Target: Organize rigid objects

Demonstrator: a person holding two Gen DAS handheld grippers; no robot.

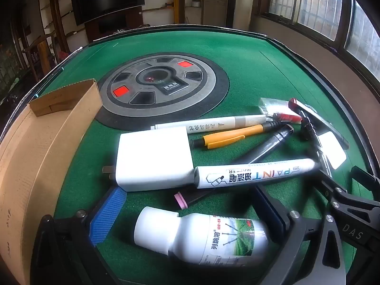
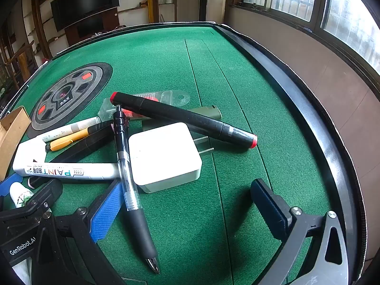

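Between my open left fingers point(image 1: 108, 216) lies the bottle point(image 1: 199, 237), behind it the paint marker point(image 1: 256, 173) touches the charger point(image 1: 154, 159), and the cardboard box point(image 1: 35, 156) stands at the table's point(image 1: 249, 54) left edge.

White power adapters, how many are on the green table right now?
2. One white power adapter lies near the cardboard box, touching the paint marker. The other adapter lies under the clear gel pen, before the right gripper. More may be hidden.

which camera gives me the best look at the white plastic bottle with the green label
The left wrist view: the white plastic bottle with the green label lies whole between that gripper's open fingers. The right wrist view shows only its cap end at the left edge.
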